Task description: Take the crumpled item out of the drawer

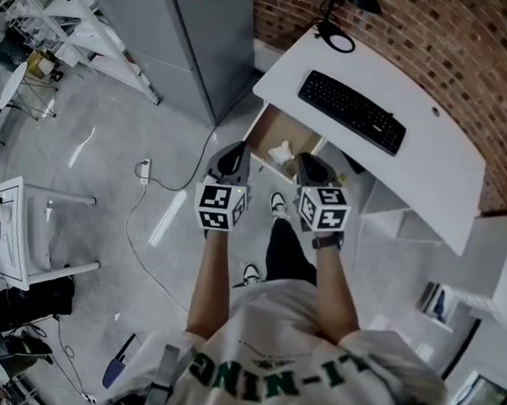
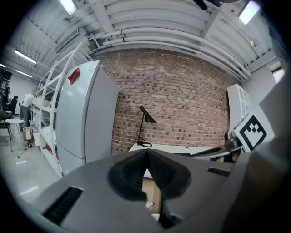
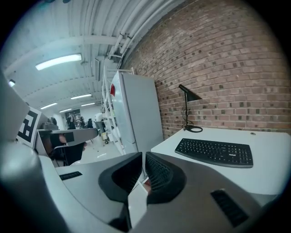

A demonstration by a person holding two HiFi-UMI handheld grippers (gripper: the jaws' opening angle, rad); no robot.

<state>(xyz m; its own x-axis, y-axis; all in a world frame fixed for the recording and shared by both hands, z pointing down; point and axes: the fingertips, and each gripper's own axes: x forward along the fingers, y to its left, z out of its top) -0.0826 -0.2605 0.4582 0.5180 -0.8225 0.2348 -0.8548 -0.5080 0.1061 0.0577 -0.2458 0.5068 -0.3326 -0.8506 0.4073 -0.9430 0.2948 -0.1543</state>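
In the head view the wooden drawer (image 1: 286,135) stands pulled out from under the white desk (image 1: 429,166). A crumpled white item (image 1: 280,152) lies inside it. My left gripper (image 1: 233,154) hovers just in front of the drawer's left part, and my right gripper (image 1: 309,163) is beside it at the drawer's right part. Both stand apart from the crumpled item. In the left gripper view the left gripper (image 2: 146,157) has its jaws shut with nothing between them, and the crumpled item (image 2: 148,205) shows below. The right gripper (image 3: 142,159) is shut and empty too.
A black keyboard (image 1: 352,112) and a lamp base (image 1: 340,41) sit on the desk against a brick wall (image 1: 438,46). A tall grey refrigerator (image 1: 196,37) stands left of the desk. A white cable (image 1: 150,199) trails across the floor, and a white side table (image 1: 18,233) is at far left.
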